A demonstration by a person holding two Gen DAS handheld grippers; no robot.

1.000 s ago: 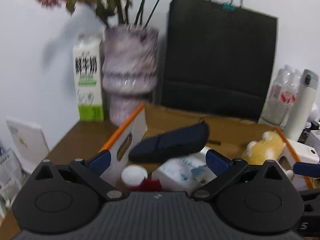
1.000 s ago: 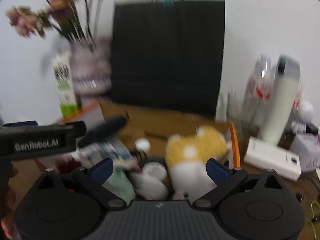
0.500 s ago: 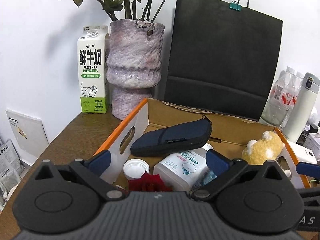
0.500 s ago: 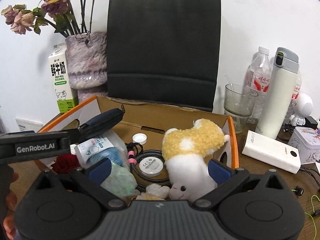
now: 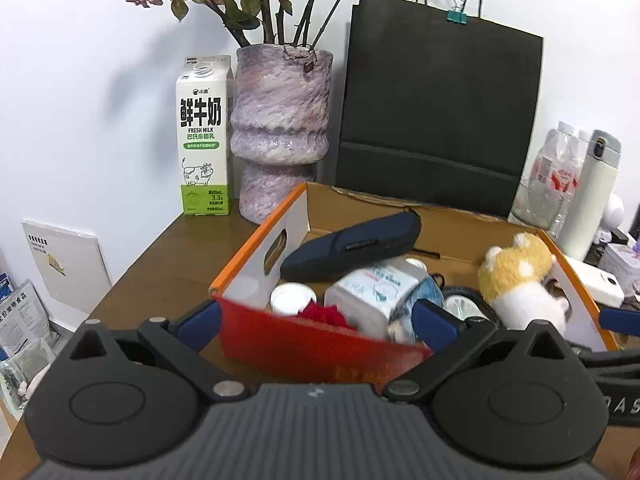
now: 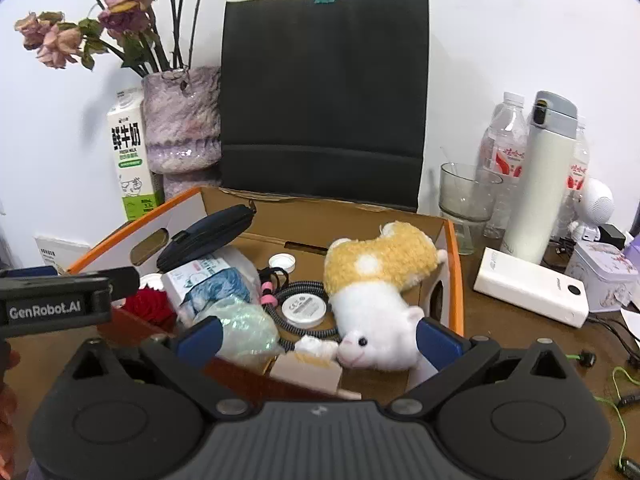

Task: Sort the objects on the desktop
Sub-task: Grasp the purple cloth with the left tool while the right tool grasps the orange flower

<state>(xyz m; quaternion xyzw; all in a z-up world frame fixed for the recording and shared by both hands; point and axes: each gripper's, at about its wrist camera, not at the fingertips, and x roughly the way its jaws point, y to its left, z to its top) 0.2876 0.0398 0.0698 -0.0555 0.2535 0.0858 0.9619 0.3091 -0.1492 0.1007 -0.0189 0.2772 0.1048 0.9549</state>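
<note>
From where I sit, the sorting looks well along: the cardboard box (image 6: 454, 248) on the desk (image 5: 160, 252) already holds most of the loose things, and I judge what is left to be the items standing outside it. Both grippers are above the box's near edge, and neither holds anything. My left gripper (image 5: 316, 322) has its fingers spread wide, the box's red near wall showing between them; my right gripper (image 6: 318, 338) is likewise spread, with the plush toy (image 6: 380, 292) lying in the gap but not pinched. Inside the box I see a dark blue pouch (image 6: 206, 236) leaning against the left wall, a packet of tissues (image 5: 374, 286) under it, a white bottle cap (image 6: 282, 261), a coiled cable (image 6: 298, 286) round a small white disc (image 6: 303, 311), something red (image 6: 148, 306) (I cannot tell what it is) and a pale crinkled bag (image 6: 244, 330). Outside, to the right, stand a white power bank (image 6: 530, 288), a white flask (image 6: 540, 176) and a glass (image 6: 466, 200); behind the box are a milk carton (image 5: 205, 136), a vase (image 5: 280, 128) and a black paper bag (image 6: 324, 96).
</note>
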